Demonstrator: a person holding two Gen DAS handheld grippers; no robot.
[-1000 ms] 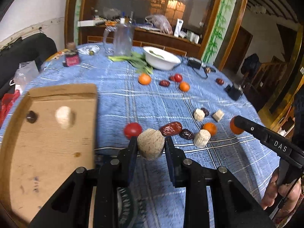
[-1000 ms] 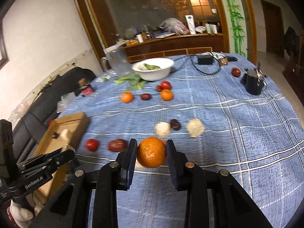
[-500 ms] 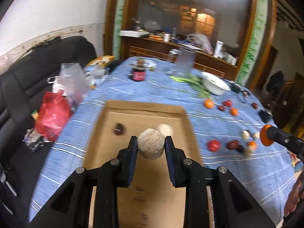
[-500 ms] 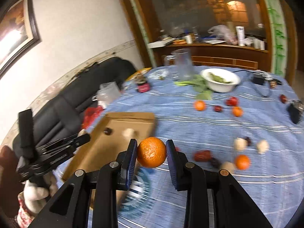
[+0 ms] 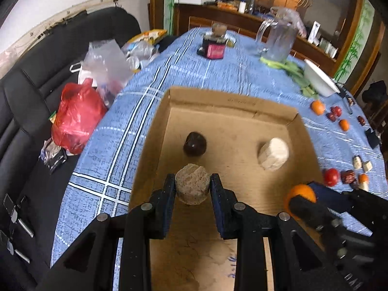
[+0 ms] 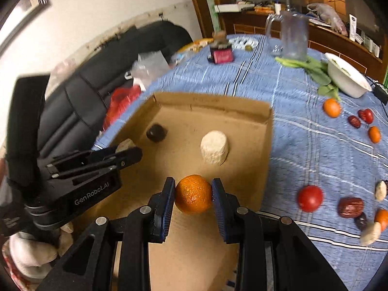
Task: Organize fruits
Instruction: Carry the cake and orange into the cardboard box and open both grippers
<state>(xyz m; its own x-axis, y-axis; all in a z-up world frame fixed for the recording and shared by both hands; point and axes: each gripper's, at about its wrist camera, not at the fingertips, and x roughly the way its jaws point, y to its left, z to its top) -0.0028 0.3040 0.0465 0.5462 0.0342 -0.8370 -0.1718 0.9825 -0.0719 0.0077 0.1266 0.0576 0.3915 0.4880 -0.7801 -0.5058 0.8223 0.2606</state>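
An open cardboard box (image 5: 232, 101) (image 6: 264, 131) lies on the blue checked tablecloth. Inside it rest a dark round fruit (image 5: 194, 143) (image 6: 156, 133) and a pale rough chunk (image 5: 273, 154) (image 6: 214, 150). My left gripper (image 5: 192, 188) is shut on a beige rough chunk (image 5: 192, 186) and hangs over the box floor, just before the dark fruit. My right gripper (image 6: 193, 194) is shut on an orange (image 6: 193, 194) over the box's near right part. The orange (image 5: 300, 195) also shows at the right in the left wrist view. In the right wrist view the left gripper (image 6: 126, 152) reaches in from the left.
Loose fruit lies on the cloth right of the box: a red tomato (image 6: 310, 198), red dates (image 6: 350, 207), small oranges (image 6: 331, 108) and pale chunks. A white bowl (image 6: 346, 77), greens, a glass jug (image 6: 292, 37) and a jar (image 5: 214, 46) stand behind. Plastic bags (image 5: 77, 118) lie on a black sofa at the left.
Both grippers have swung left from over the loose fruit to above the box, each still holding its piece. The box now fills the middle of both views.
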